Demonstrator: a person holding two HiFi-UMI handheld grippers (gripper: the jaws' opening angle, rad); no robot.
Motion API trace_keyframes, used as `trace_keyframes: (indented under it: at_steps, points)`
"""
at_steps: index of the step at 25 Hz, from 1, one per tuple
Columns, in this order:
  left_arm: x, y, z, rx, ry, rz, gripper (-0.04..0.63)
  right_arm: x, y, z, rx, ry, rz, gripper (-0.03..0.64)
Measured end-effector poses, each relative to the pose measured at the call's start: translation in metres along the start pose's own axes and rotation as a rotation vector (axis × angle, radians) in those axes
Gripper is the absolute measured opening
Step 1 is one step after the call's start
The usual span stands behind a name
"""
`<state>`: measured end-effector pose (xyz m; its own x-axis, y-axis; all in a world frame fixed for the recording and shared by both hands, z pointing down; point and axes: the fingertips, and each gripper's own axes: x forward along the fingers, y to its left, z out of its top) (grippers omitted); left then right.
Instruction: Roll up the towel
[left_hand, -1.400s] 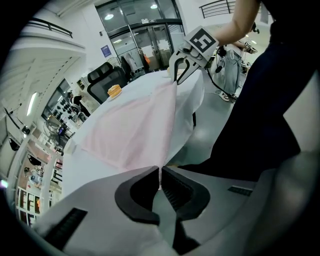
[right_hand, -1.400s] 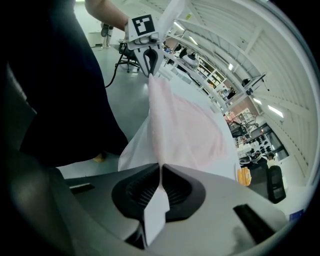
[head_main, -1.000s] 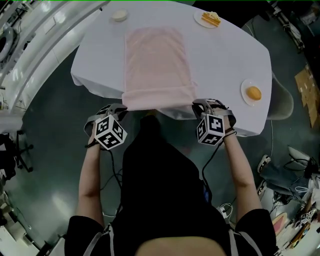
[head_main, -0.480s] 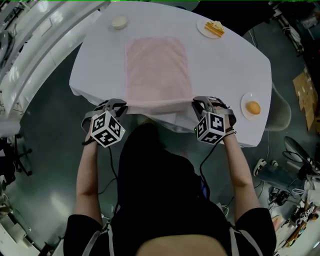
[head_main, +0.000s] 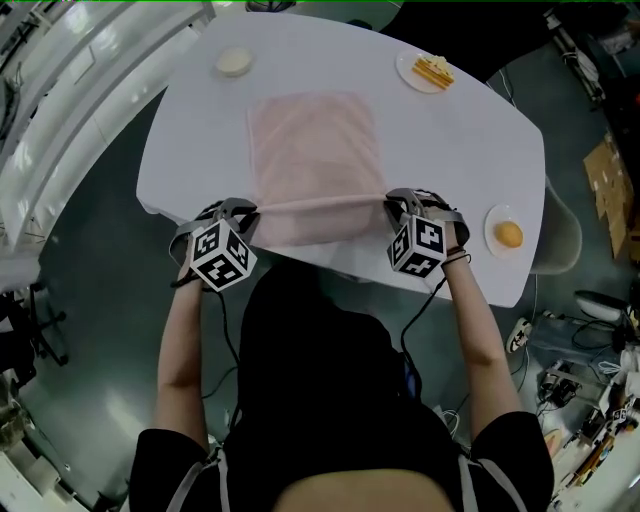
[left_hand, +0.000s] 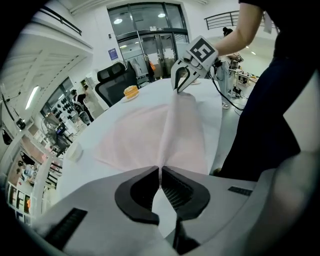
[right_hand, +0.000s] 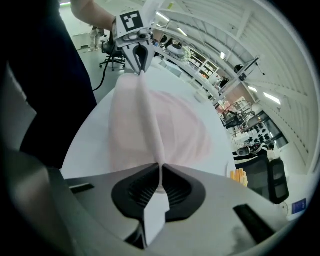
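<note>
A pale pink towel (head_main: 315, 150) lies flat on the white-clothed table (head_main: 450, 160). Its near edge is lifted and stretched taut between the two grippers. My left gripper (head_main: 246, 212) pinches the near left corner and my right gripper (head_main: 392, 203) pinches the near right corner. In the left gripper view the jaws (left_hand: 160, 172) are shut on the towel (left_hand: 165, 135), with the other gripper (left_hand: 184, 75) seen at the far end of the fold. In the right gripper view the jaws (right_hand: 160, 172) are likewise shut on the towel (right_hand: 150, 125).
A small pale dish (head_main: 234, 62) sits at the table's far left, a plate with yellow food (head_main: 432, 71) at the far right, and a plate with an orange item (head_main: 508, 233) near the right edge. Cables and clutter lie on the floor at the right.
Both grippers have carried the towel's near edge away from the table's front edge, up over the towel towards its middle. The hanging part is now on the table.
</note>
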<state>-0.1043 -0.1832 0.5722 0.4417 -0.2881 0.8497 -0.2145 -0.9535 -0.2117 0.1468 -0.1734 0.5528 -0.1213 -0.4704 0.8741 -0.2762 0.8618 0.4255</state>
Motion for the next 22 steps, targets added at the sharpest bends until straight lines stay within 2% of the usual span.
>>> trace_keyframes:
  at_steps: [11,16,19,21,22]
  points:
    - [0.042,0.018,-0.015,0.008,0.049,-0.108,0.018,0.052,-0.010,-0.007,-0.007,0.083,0.074,0.023]
    - [0.050,0.022,-0.015,-0.036,0.037,-0.136,0.020,0.063,-0.013,-0.009,0.003,0.103,0.092,0.027]
    - [0.049,0.029,-0.016,-0.106,0.012,-0.104,0.032,0.063,-0.023,-0.009,0.032,0.103,0.049,0.100]
    - [0.046,0.038,-0.017,-0.154,0.000,-0.063,0.081,0.060,-0.034,-0.010,0.073,0.089,0.009,0.168]
    - [0.043,0.043,-0.017,-0.177,-0.006,-0.045,0.104,0.058,-0.041,-0.010,0.099,0.078,-0.008,0.181]
